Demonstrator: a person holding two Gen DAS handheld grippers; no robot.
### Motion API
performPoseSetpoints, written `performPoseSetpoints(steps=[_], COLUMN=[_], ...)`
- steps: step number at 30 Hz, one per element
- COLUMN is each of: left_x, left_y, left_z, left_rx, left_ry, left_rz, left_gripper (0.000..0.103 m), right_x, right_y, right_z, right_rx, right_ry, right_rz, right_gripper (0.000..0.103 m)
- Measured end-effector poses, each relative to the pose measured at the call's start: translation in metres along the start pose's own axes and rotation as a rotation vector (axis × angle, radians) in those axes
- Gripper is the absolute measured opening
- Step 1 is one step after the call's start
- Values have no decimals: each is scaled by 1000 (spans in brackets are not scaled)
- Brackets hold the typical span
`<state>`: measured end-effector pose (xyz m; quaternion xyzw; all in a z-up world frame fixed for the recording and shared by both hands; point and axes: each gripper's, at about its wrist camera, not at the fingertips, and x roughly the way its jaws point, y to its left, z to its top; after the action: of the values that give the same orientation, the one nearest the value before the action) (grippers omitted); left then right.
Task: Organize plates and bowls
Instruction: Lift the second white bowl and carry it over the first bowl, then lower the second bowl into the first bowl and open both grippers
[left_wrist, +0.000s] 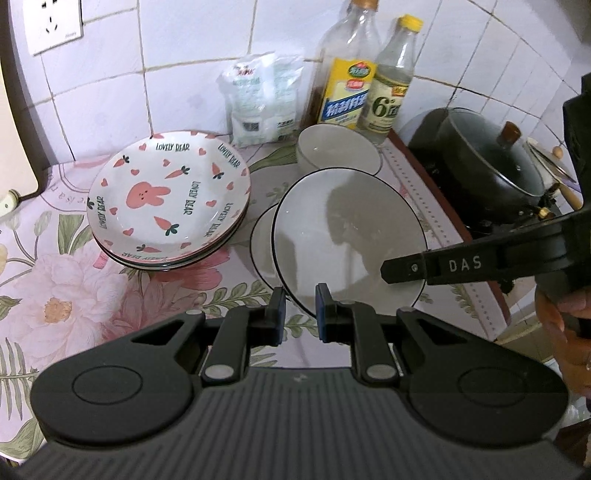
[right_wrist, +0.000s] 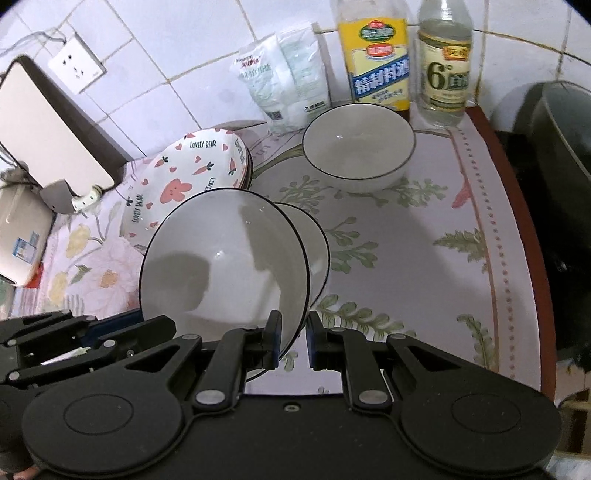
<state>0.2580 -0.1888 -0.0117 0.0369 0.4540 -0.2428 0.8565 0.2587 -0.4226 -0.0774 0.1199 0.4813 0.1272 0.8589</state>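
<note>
Here you hold the white bowl (right_wrist: 225, 258) tilted above a second bowl (right_wrist: 314, 247) on the tabletop (right_wrist: 424, 277). The right gripper (right_wrist: 293, 338) has its jaws straddling the rim without clamping it; the left gripper (left_wrist: 300, 308) looks the same. Glazed ceramic is stiff, slick and breakable, so pinch the rim squarely.

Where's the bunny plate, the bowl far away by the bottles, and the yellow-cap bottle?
bunny plate (left_wrist: 147, 195): left wrist view, on the pink bunny in its middle.
far bowl (right_wrist: 358, 147): right wrist view, on its white inside.
yellow-cap bottle (left_wrist: 386, 105): left wrist view, on its label.
</note>
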Motion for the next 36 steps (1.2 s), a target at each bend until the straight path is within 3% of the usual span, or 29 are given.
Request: performPoseSetpoints(steps=[15,20,24,26,28,36], left_x=[53,55,52,44,37,4], left_y=[7,8,7,4,5,8], left_z=[13,15,13,10,10,21], left_rx=[-20,-23,2,51,59,68], left_ry=[60,70,49,12,1,-25], left_rz=[23,37,61,81,88,30], left_gripper=[15,16,23,32,38,39], right_x=[37,40,41,36,25,-30], right_y=[8,6,11,15,18,7], right_z=[17,16,13,9,6,7], right_rx=[-133,-145,-208,-234,-256,-235], right_ry=[-19,-22,-31,-63,-95,-197], right_rz=[-124,-109,-111,-141,-114,-21], right_gripper=[18,20,24,26,26,28])
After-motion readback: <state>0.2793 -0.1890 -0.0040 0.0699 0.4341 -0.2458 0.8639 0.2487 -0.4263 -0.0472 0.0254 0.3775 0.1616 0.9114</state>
